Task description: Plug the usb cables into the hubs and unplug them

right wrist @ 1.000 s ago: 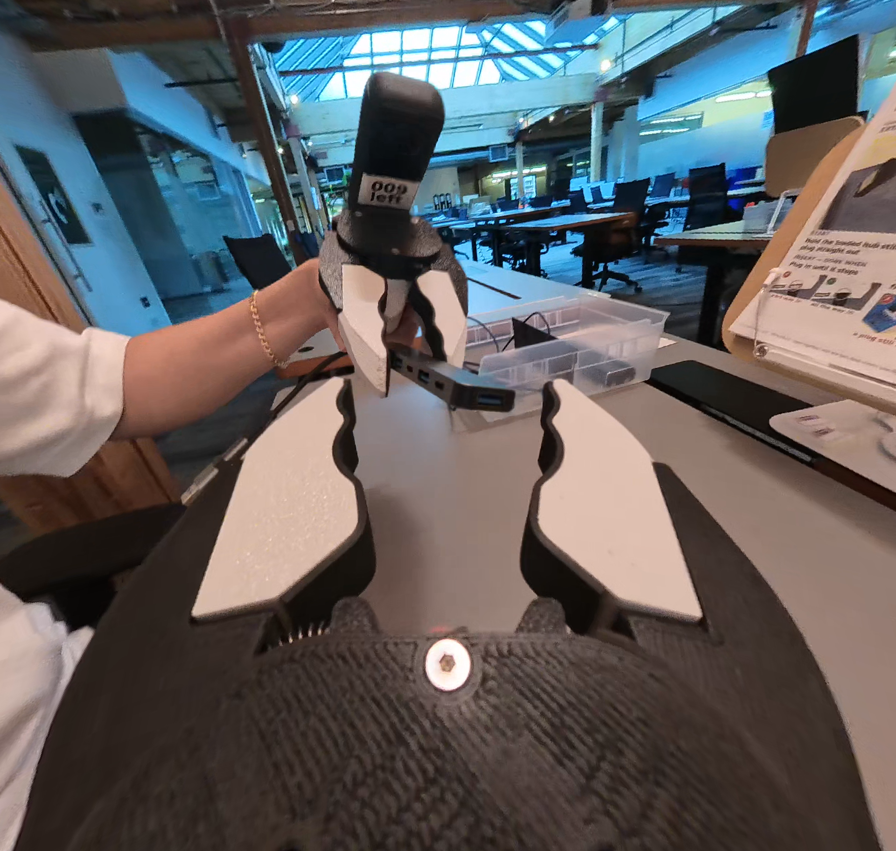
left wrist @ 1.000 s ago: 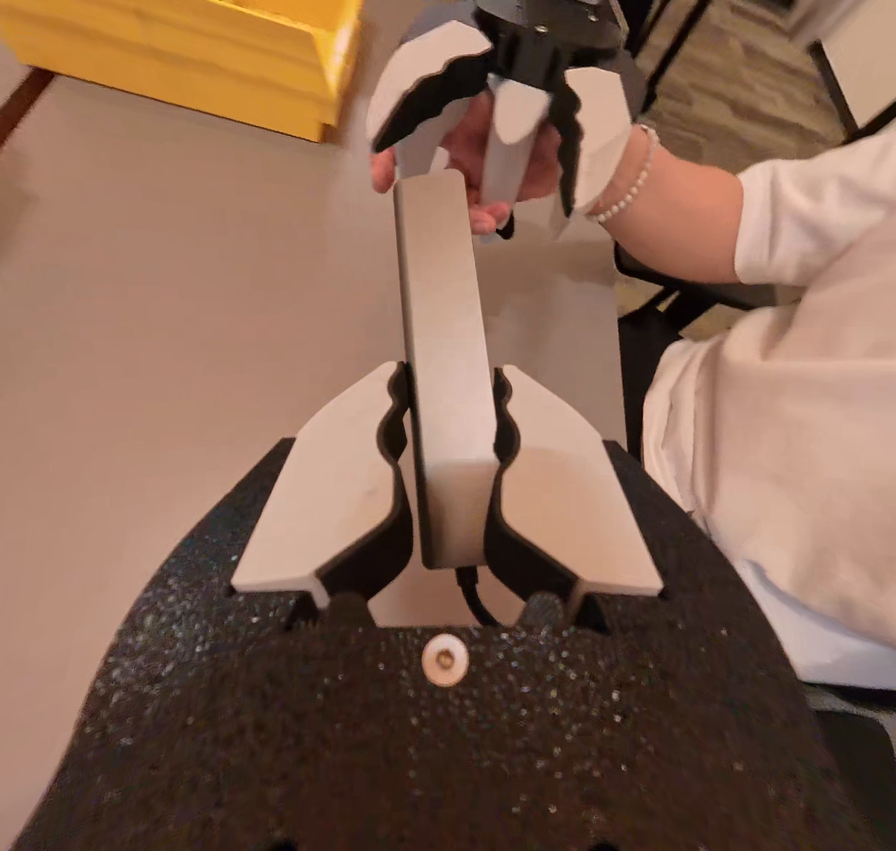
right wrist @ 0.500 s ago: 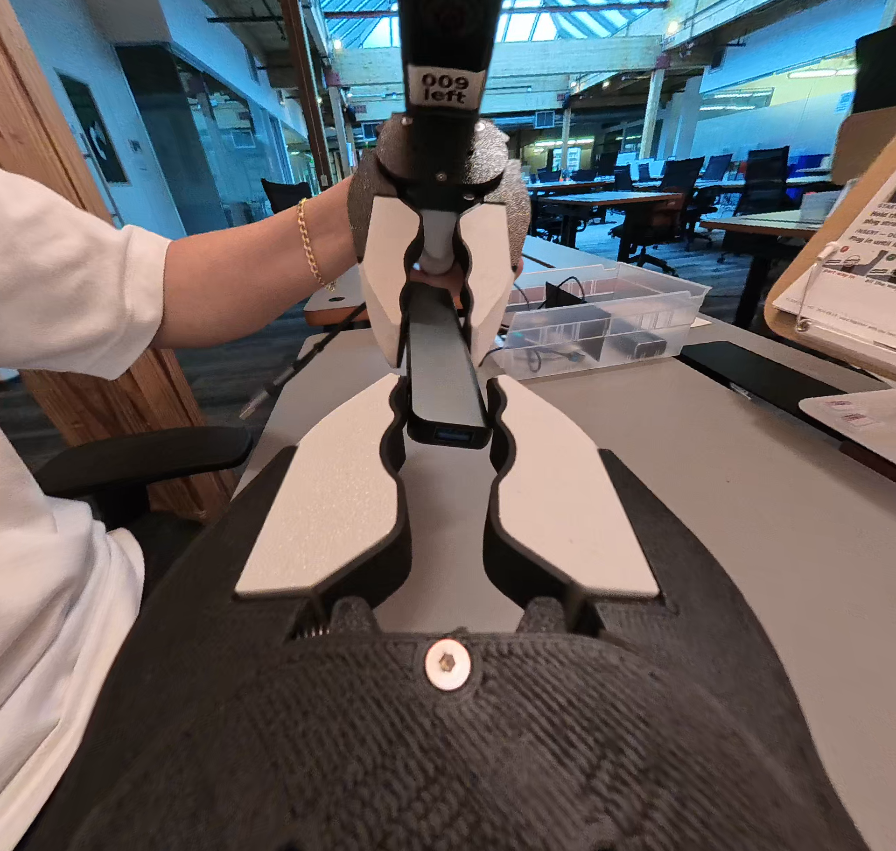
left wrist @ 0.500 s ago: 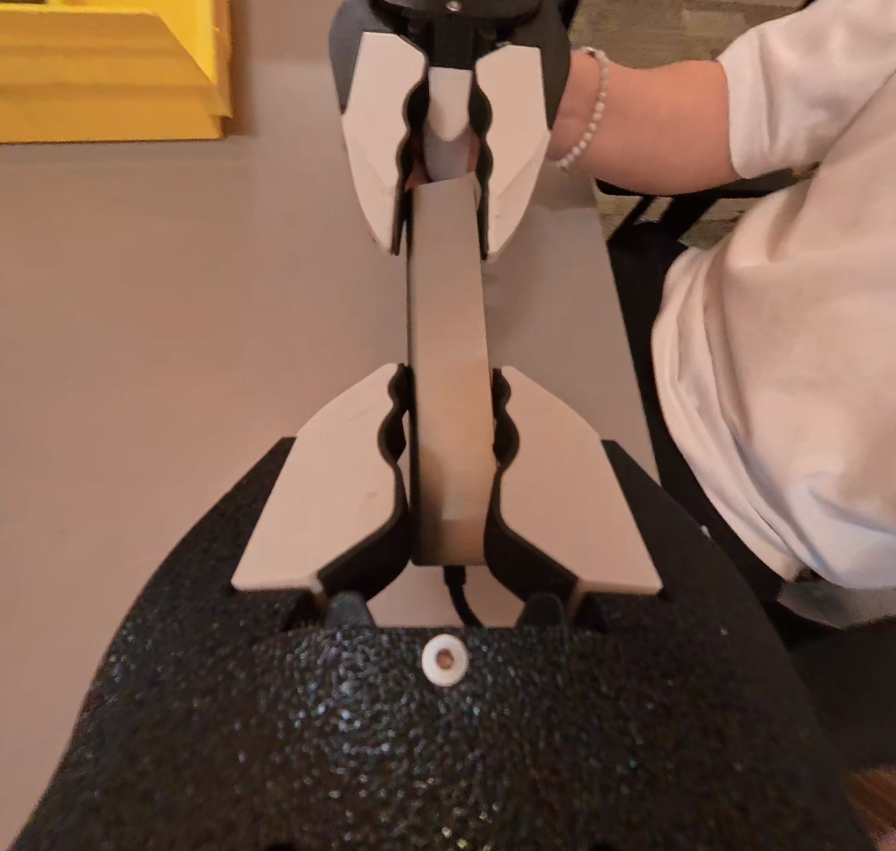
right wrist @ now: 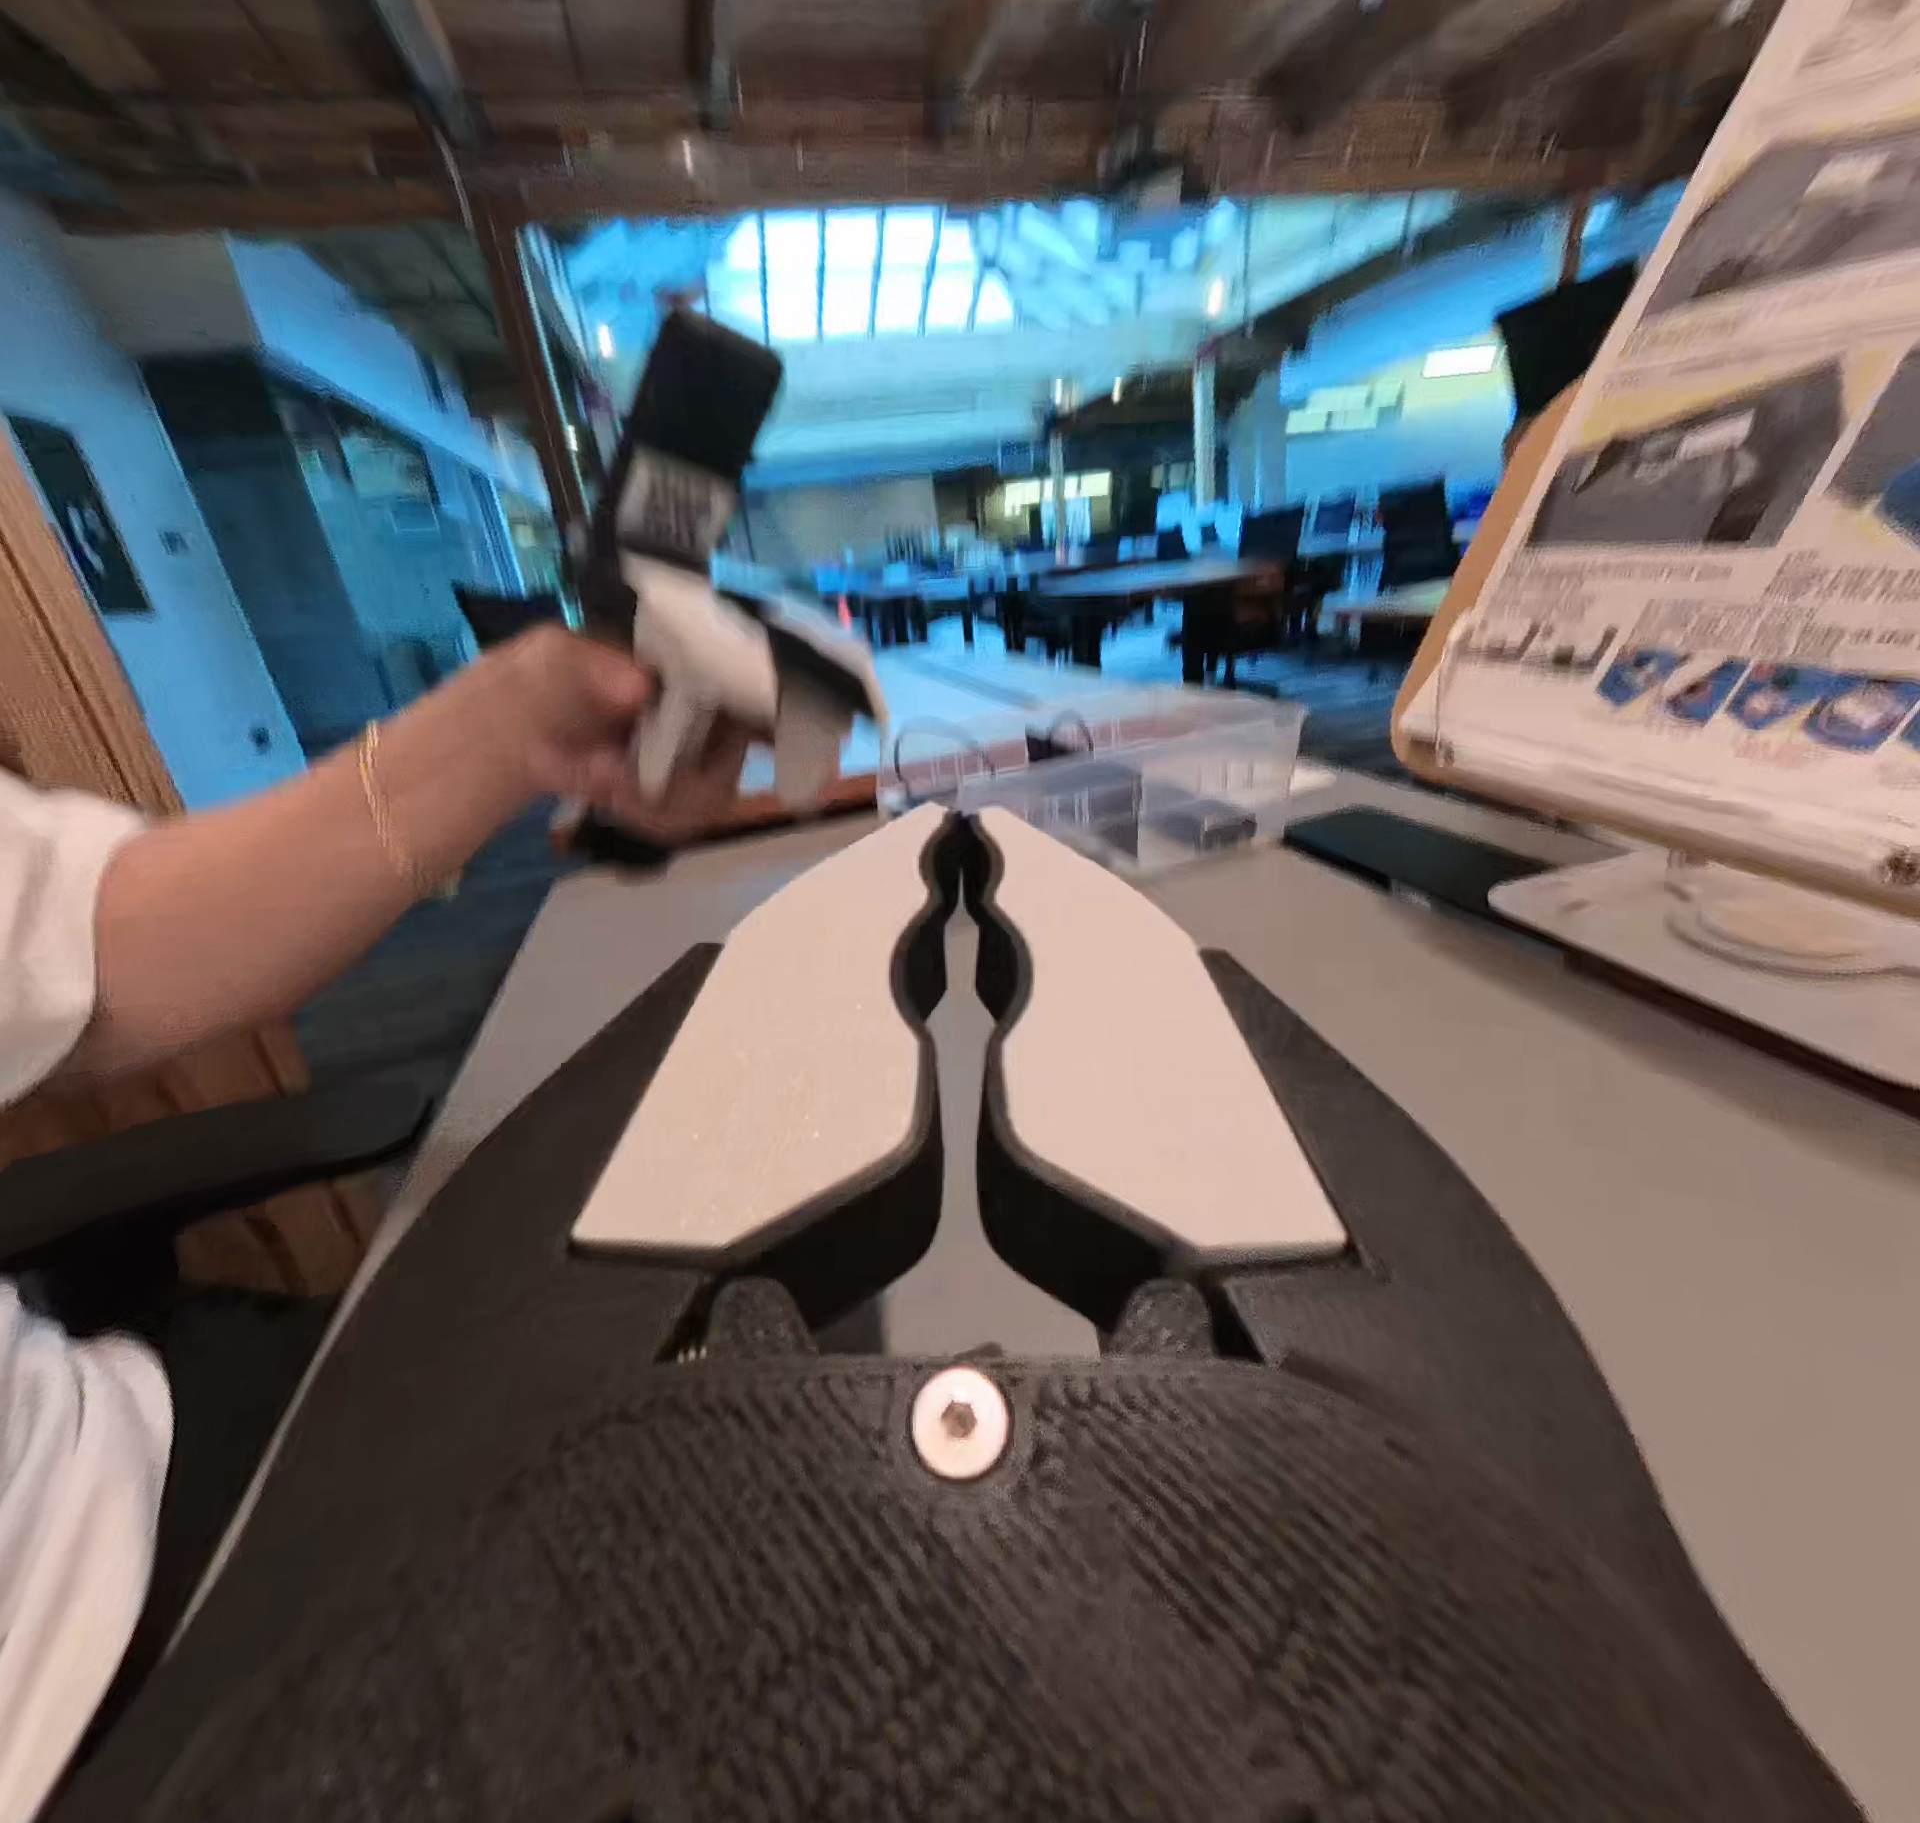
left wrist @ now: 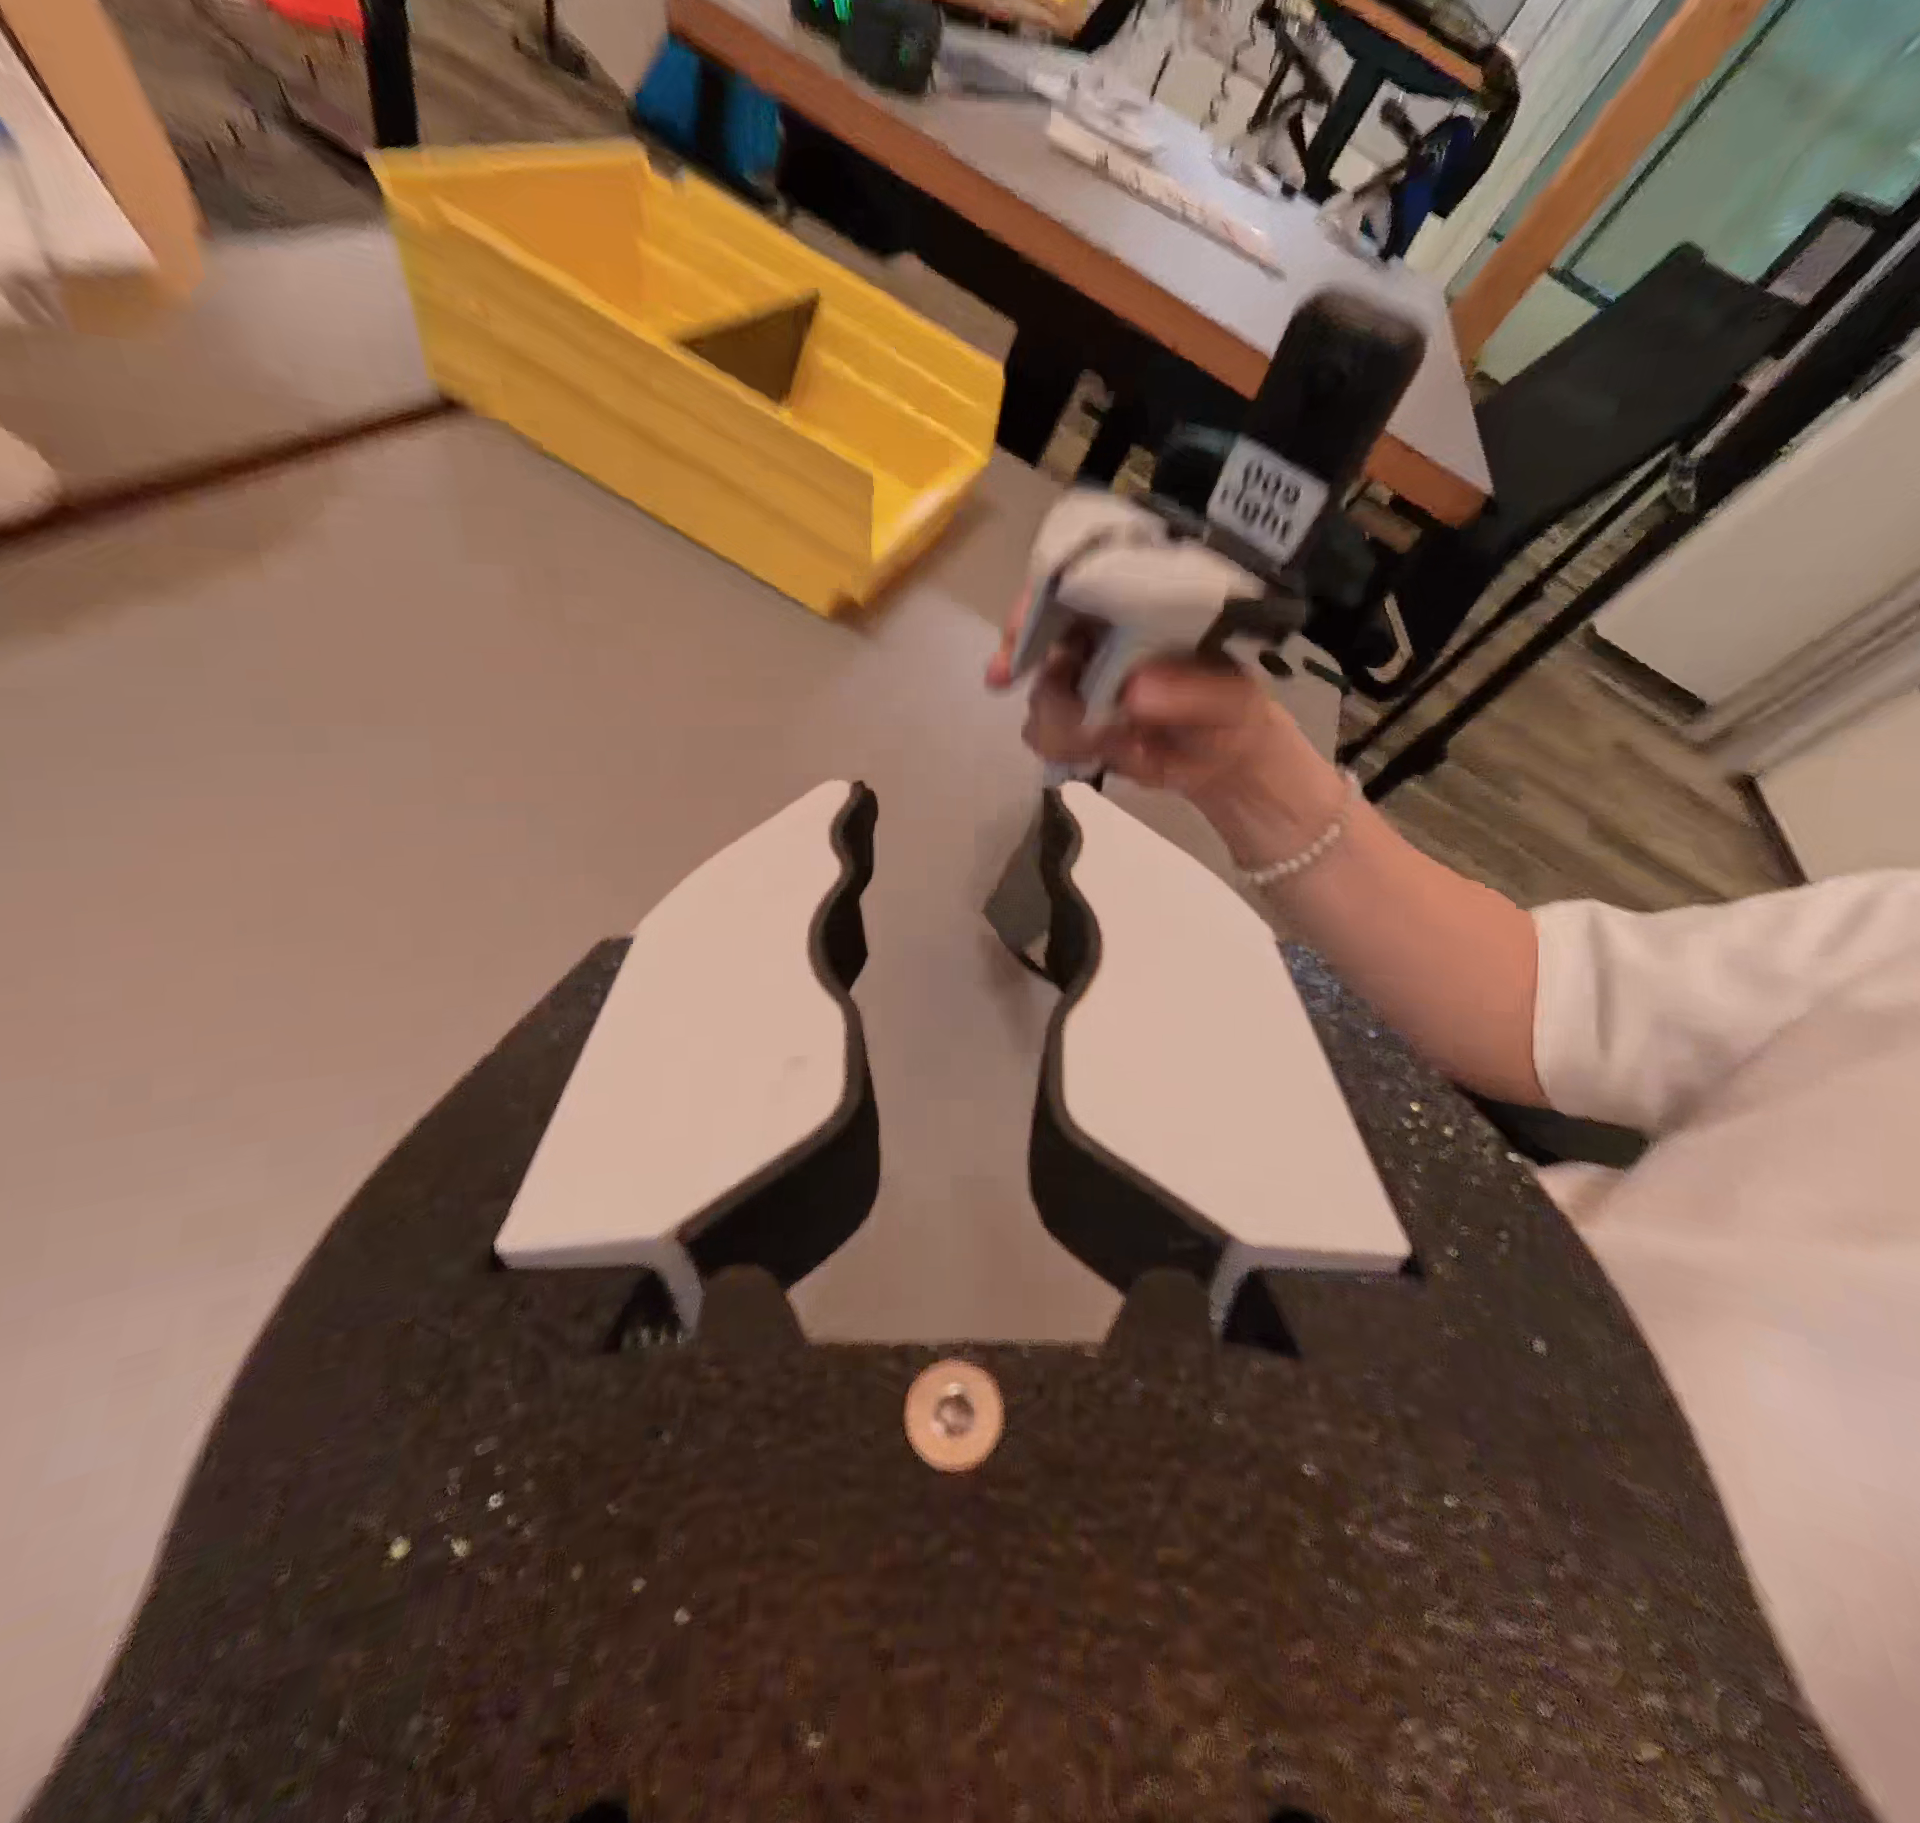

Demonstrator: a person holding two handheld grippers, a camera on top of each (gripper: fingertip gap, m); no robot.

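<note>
My left gripper (left wrist: 956,802) is open and empty above the grey table (left wrist: 312,734). A dark grey hub (left wrist: 1013,890) with a black cable shows just behind my right-hand finger, mostly hidden; I cannot tell whether it rests on the table. My right gripper (right wrist: 956,823) is shut with nothing between its fingers. It also shows in the left wrist view (left wrist: 1023,630), blurred, held in a hand above the hub. The left gripper shows blurred in the right wrist view (right wrist: 769,755), off to the left.
A yellow bin (left wrist: 675,391) stands at the far side of the table. A clear plastic box (right wrist: 1143,765) with cables and hubs sits ahead of the right gripper. A clipboard stand with a printed sheet (right wrist: 1662,526) and a black pad (right wrist: 1392,859) are to the right. The tips of one gripper are about 9 cm away from the tips of the other.
Both grippers held the hub half a second ago. Now the left has opened and drawn back, the right is shut without it, and the two have moved apart.
</note>
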